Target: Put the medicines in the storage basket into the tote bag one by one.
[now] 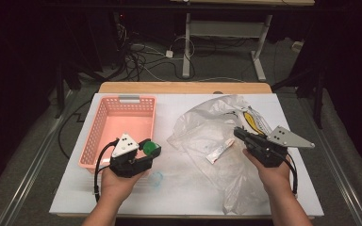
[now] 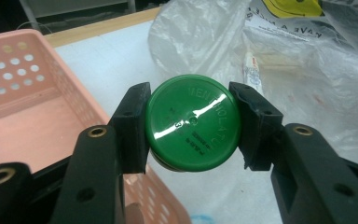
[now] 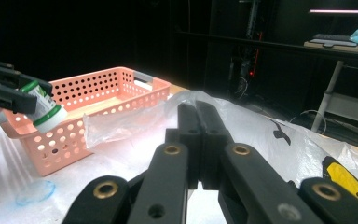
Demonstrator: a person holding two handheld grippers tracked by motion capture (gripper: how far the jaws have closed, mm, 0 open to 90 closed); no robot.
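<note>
Green-capped jar (image 2: pixel 193 123) clamped in left gripper (image 1: pixel 143 149); right gripper (image 1: pixel 240 133) pinches bag (image 1: pixel 202 127). Next we carry it to the basket (image 1: pixel 104 113) at eleven o'clock.

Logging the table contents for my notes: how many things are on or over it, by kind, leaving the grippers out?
Baskets: 1, the pink basket
Jars: 1, the green-lidded jar
Plastic bags: 1, the clear bag
Tubes: 1, a small tube on the bag
Total: 4
</note>
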